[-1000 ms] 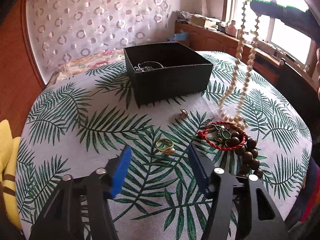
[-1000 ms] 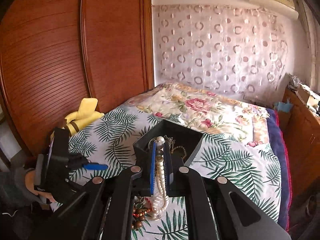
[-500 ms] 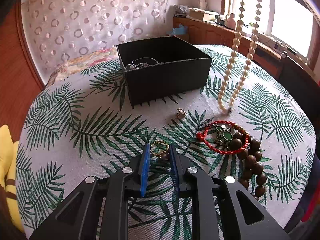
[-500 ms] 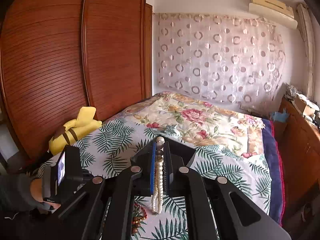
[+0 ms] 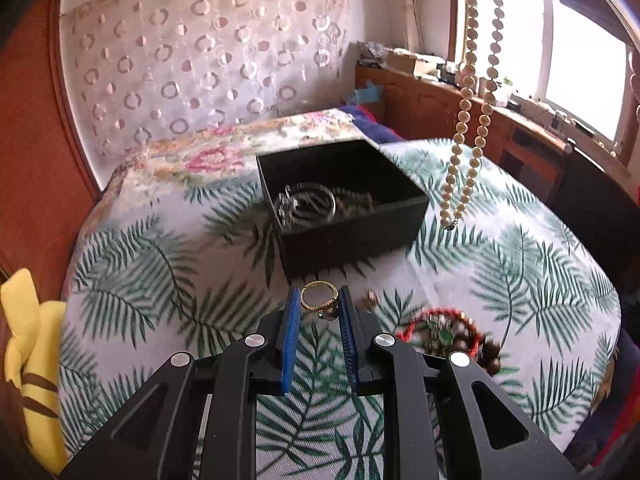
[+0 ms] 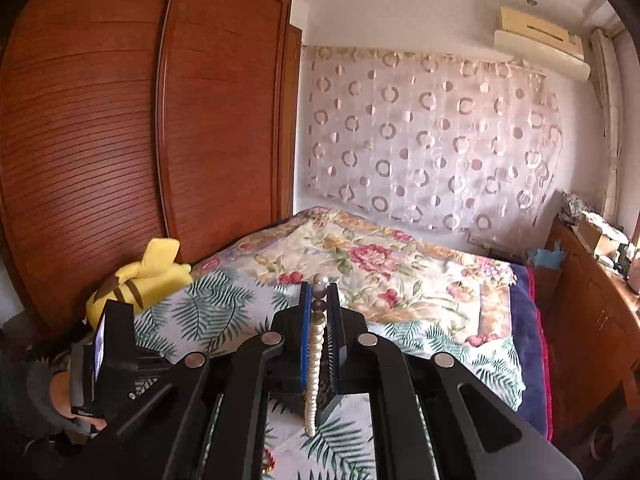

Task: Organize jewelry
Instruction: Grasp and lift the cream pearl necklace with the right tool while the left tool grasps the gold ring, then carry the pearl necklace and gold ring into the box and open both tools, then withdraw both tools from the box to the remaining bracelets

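Observation:
My left gripper [image 5: 319, 300] is shut on a gold ring [image 5: 318, 301] with a dark pearl, held clear of the leaf-print cloth. Just beyond it stands the open black box [image 5: 352, 236], holding a silver bangle [image 5: 306, 205] and chains. My right gripper [image 6: 319, 302] is shut on a cream pearl necklace [image 6: 313, 364]. In the left wrist view the pearl necklace [image 5: 464, 128] hangs in a long loop, its clasp level with the box's right corner. A small earring [image 5: 373, 298], a red cord bracelet [image 5: 438, 322] and a dark wooden bead bracelet [image 5: 482, 354] lie on the cloth at right.
The bed is covered by leaf-print cloth [image 5: 168, 256] and a floral quilt [image 6: 372, 256]. A yellow plush toy [image 6: 138, 280] lies at the left edge by a wooden wardrobe [image 6: 120, 128]. A low wooden cabinet [image 5: 448, 100] runs under the window. A hand holds the left gripper body [image 6: 108, 356].
The left jaws closed on the gold ring and lifted it off the cloth toward the box. The right gripper rose, pulling the pearl necklace fully off the cloth so it hangs free.

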A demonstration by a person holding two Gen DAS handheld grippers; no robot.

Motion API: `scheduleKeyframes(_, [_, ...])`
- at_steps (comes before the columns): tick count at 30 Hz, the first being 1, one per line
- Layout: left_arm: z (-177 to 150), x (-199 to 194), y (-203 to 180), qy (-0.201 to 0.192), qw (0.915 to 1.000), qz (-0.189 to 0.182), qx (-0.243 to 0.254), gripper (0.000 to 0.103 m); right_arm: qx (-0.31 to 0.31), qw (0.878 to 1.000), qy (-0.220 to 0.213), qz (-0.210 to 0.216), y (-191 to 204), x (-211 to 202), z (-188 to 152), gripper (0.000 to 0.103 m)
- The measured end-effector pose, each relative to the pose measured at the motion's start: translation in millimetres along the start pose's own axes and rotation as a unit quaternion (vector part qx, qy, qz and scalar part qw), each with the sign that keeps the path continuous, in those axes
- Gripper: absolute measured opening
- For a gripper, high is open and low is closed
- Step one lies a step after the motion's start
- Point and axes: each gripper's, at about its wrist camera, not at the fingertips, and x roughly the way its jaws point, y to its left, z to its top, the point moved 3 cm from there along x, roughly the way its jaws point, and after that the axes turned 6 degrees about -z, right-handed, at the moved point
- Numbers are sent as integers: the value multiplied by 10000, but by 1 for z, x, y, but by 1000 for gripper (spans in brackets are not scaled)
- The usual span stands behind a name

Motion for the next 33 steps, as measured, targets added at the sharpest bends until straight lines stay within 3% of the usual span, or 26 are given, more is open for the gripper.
scheduleKeyframes(8, [34, -4, 6, -291, 9996, 26, -32, 18, -64, 9996, -238, -161, -3, 6, 32, 8])
scheduleKeyframes(14, [59, 6, 16, -407, 9990, 116, -113, 18, 29, 9997, -133, -215, -13, 25, 33, 8])
scheduleKeyframes(25, [65, 46, 26, -163, 9992, -37, -369, 18, -7, 9973, 740, -33, 2, 77, -31, 9])
scheduleKeyframes(33, [63, 55, 23, -107, 9993, -14, -368, 19, 217, 9913, 1284, 194, 10, 106, -74, 9])
